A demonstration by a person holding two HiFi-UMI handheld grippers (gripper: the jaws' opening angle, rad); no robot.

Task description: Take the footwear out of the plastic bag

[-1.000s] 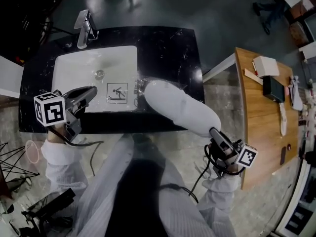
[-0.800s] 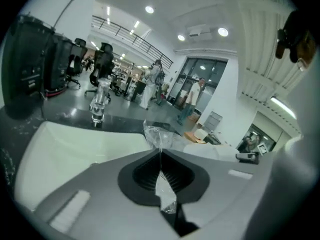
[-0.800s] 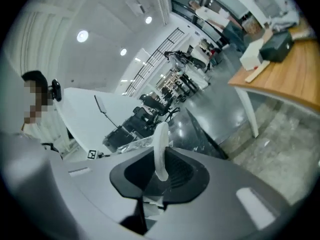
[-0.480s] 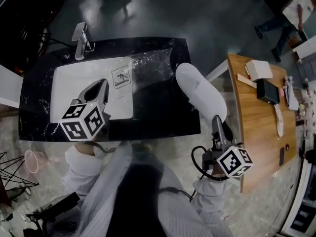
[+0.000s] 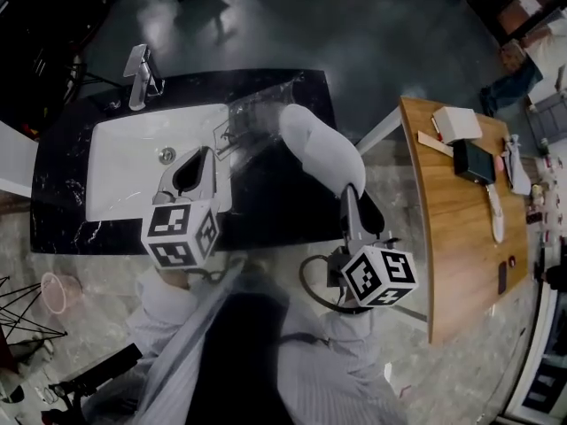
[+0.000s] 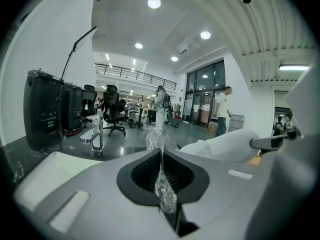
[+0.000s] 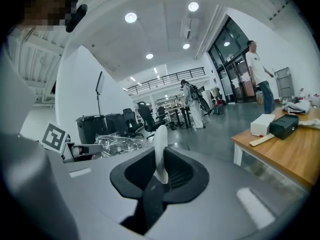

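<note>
Head view: the left gripper [image 5: 202,159] pinches the clear bag [image 5: 257,118] over the sink's [image 5: 124,153] right rim. The right gripper [image 5: 349,204] holds the white slipper [image 5: 319,149] by its heel, in the air above the right end of the counter [image 5: 292,211]. The slipper's toe points to the counter's back edge and lies against the bag's crumpled mouth; whether it is fully out I cannot tell. The step looks like the last pull. It would go best with the bag held firm and the heel drawn straight back along the slipper's length toward the front edge, with no twist, so the film slides off and does not cling. Both hands are held out in front of the body, the grippers near level, the marker cubes close to the chest

Left gripper view: the jaws are closed flat on a thin fold of bag [image 6: 162,184], which runs up out of them to a bunched tuft. The slipper [image 6: 225,145] lies off to the right, apart from this gripper. A slip here would let the bag follow the slipper, so the pinch has to stay tight

Right gripper view: the jaws clamp the slipper's edge [image 7: 160,154], seen edge-on and upright between them. The bag [image 7: 120,143] lies low on the left, the wooden table [image 7: 287,156] on the right
</note>
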